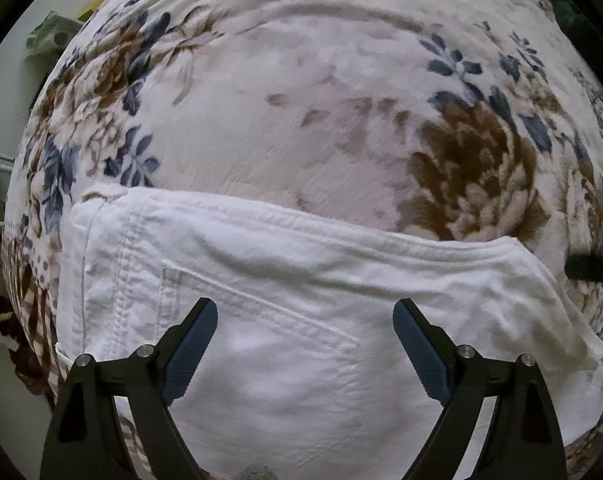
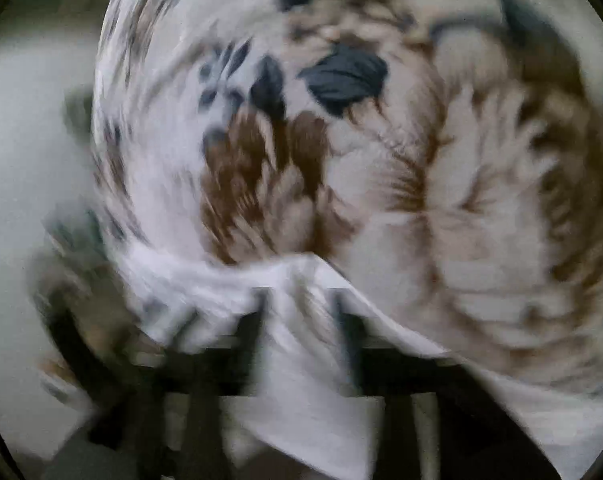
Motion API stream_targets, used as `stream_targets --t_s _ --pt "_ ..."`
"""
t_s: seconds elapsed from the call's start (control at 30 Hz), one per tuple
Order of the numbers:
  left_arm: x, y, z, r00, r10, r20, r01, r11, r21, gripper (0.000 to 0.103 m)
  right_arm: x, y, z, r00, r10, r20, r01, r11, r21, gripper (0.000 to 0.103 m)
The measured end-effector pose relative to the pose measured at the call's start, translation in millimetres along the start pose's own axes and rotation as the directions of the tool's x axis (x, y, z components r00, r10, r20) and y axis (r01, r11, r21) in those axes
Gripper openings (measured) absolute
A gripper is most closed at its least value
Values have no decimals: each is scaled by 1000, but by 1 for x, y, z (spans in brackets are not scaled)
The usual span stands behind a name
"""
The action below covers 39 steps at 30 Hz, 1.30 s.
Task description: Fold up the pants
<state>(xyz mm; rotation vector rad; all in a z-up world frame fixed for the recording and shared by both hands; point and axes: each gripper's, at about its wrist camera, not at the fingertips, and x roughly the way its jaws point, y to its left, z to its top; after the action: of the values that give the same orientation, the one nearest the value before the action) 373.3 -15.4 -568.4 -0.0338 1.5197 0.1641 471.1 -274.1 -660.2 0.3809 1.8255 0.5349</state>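
Pants [image 1: 301, 300] lie on the floral blanket [image 1: 301, 120]; your left gripper [image 1: 305, 332] hovers with jaws wide, your right gripper [image 2: 301, 320] pinches a corner. Pull hard and the fold may drag apart.

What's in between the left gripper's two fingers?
Only the white pants, seen in the left wrist view. The left gripper is open above them, holding nothing; the floral blanket lies beyond.

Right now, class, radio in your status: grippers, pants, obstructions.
Left gripper open over white pants. Right gripper apparently clamping white cloth, view blurred. Floral blanket beneath; nothing obstructing.
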Motion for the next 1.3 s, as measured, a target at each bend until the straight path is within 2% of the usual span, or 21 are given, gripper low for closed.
stream_targets --t_s 0.07,0.1,0.13,0.17,0.2,0.3,0.43,0.5,0.53,0.57,0.67,0.7,0.77,0.83,0.87,0.93,1.0,1.1,1.17,1.3 --pt "-1 -7 2 1000 -1 0 1 1000 9 91 12 2 -7 994 -48 -94 40 996 -81 73" --pt "-2 -11 4 1000 -2 0 2 1000 12 91 20 4 -10 989 -81 -122 65 990 -126 66" --pt "-4 -16 5 1000 -3 3 2 1000 17 91 27 6 -16 983 -123 -137 97 978 -183 51" --pt "-5 -21 6 1000 -1 6 1 1000 23 91 32 6 -18 977 -152 -149 120 972 -204 3" --pt "-8 -25 6 1000 -2 13 1 1000 31 91 30 1 -19 977 -158 -143 131 974 -182 3" --pt "-15 -44 20 1000 2 29 -3 999 54 91 11 -1 -22 984 -176 -18 171 974 -147 3" --pt "-13 -71 31 1000 -10 19 8 996 93 91 5 -27 -26 988 -151 -1 151 987 -49 2" --pt "-13 -89 36 1000 -12 14 10 993 116 91 3 -43 -28 995 -103 -1 103 995 17 9" --pt "-12 -99 40 1000 -24 8 23 991 130 91 1 -41 -29 996 -90 28 88 995 52 14" --pt "-12 -107 43 1000 -30 3 29 989 142 91 -12 -49 -36 994 -92 62 87 993 75 23" --pt "-20 -127 46 999 -49 12 46 982 184 91 -67 -76 -74 977 -145 157 124 983 132 24" --pt "-21 -132 45 999 -50 11 47 980 193 91 -76 -81 -86 976 -140 166 117 983 141 24" --pt "-22 -149 45 999 -52 4 50 975 217 91 -78 -87 -110 987 -87 133 64 984 164 24" --pt "-16 -165 41 999 -39 -11 40 970 239 91 -57 -91 -128 996 -27 91 10 985 175 24" --pt "-12 -171 40 1000 -26 -10 28 970 243 91 -44 -91 -130 996 -31 80 16 983 182 24" --pt "-6 -178 41 1000 -5 10 2 969 247 91 -27 -105 -130 991 -50 124 17 968 249 24" --pt "3 -185 45 1000 12 9 -13 967 254 92 -20 -120 -126 979 -54 196 -17 940 342 16" --pt "7 -191 52 1000 10 24 -16 967 253 96 -18 -135 -135 958 -48 284 -84 897 434 15" --pt "10 -196 55 1000 12 27 -18 967 253 99 -18 -137 -141 949 -60 311 -94 885 455 13" --pt "20 -202 58 1000 16 23 -21 969 246 101 -16 -154 -149 942 -40 332 -154 830 536 10"
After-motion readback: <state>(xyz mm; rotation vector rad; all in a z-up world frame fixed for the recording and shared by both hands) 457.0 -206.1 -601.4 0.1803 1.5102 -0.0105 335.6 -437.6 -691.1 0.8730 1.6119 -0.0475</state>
